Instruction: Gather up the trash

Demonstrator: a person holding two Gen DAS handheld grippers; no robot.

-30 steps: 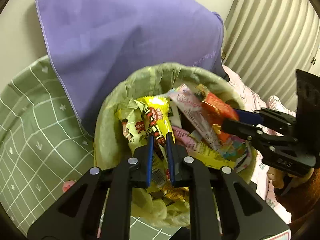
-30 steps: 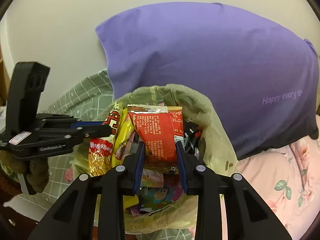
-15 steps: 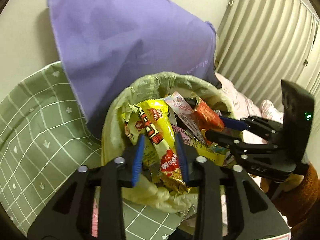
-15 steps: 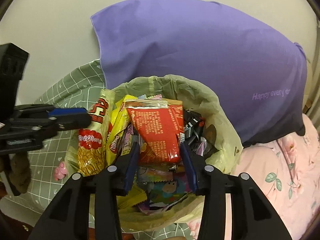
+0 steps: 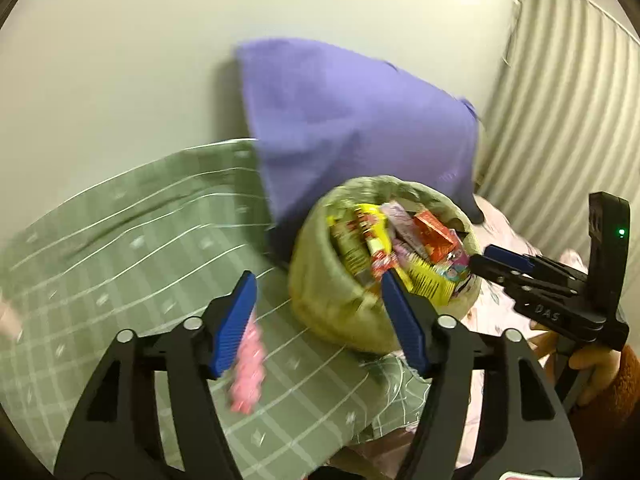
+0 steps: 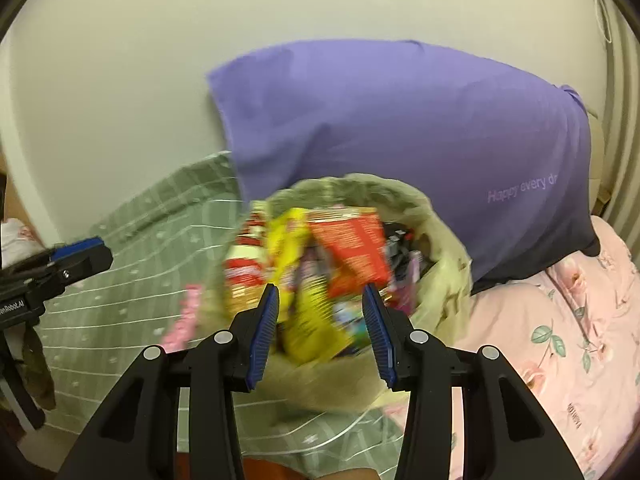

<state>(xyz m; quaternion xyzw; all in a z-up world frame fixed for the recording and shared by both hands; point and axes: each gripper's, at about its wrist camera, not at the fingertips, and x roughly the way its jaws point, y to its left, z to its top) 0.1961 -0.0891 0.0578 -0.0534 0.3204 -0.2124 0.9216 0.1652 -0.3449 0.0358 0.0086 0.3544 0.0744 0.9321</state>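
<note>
My left gripper point(image 5: 318, 312) has just been opening, jaws wide and empty. My right gripper point(image 6: 318, 330) stands apart, gripping nothing. The trash bag point(image 6: 444, 248) of snack wrappers point(image 6: 352, 252) sits on the bed beside a purple pillow point(image 6: 420, 120) reading "Happy every d".

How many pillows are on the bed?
1. The purple pillow leans against the wall at the head of the bed, right behind the trash bag. Others could lie outside the pictures.
</note>
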